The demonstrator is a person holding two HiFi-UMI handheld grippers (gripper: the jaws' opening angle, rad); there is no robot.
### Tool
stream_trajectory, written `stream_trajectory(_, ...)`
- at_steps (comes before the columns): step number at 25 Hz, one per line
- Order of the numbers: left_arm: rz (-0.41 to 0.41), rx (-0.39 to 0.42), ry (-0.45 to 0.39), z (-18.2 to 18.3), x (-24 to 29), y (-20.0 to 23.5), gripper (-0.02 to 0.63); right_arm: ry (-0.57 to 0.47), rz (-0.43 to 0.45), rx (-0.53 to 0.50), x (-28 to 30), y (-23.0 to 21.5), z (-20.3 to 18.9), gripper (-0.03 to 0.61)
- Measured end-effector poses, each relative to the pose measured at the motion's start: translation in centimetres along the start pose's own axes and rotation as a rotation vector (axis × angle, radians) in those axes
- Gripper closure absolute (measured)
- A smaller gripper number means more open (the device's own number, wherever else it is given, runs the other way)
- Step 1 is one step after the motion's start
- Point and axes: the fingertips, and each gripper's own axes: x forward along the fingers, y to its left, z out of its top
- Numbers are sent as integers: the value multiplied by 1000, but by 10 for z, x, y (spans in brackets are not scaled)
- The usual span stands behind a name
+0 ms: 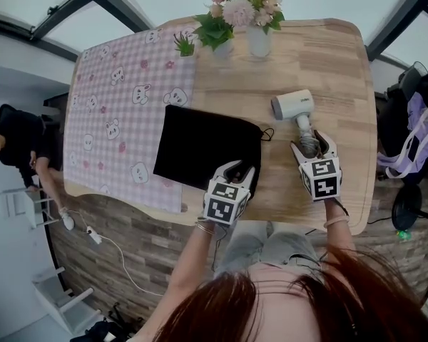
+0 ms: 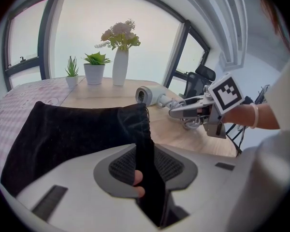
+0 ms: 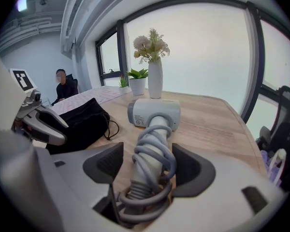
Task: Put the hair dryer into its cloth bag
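A black cloth bag [image 1: 207, 144] lies flat on the wooden table [image 1: 342, 70], its drawstring mouth toward the right. My left gripper [image 1: 239, 171] is at the bag's near right corner. In the left gripper view it [image 2: 146, 166] is shut on a raised fold of the bag [image 2: 72, 129]. The white hair dryer [image 1: 294, 105] lies to the right of the bag, its cord wound round the handle. My right gripper [image 1: 312, 147] stands open astride that handle [image 3: 152, 153], with a gap on each side; the dryer's head [image 3: 154, 112] points away.
A pink checked cloth [image 1: 121, 105] covers the table's left half. A white vase of flowers [image 1: 257, 38] and two potted plants [image 1: 217, 34] stand at the far edge. A person [image 1: 14, 144] sits beyond the left end. A purple bag [image 1: 414, 141] hangs at the right.
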Motion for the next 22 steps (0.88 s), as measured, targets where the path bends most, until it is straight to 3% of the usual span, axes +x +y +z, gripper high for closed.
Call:
stream_trajectory(10,9,-14,-33,7,-6,5,552,17,-29,38,13,-4,-12,278)
stream_trajectory(14,15,-13,-52,13,-10,5,568,20,-56,20,15,-9,-12,359)
stream_trajectory(22,34,2,-88,23,-21,7,580,-12,-74,-9,12,-9,-10,364)
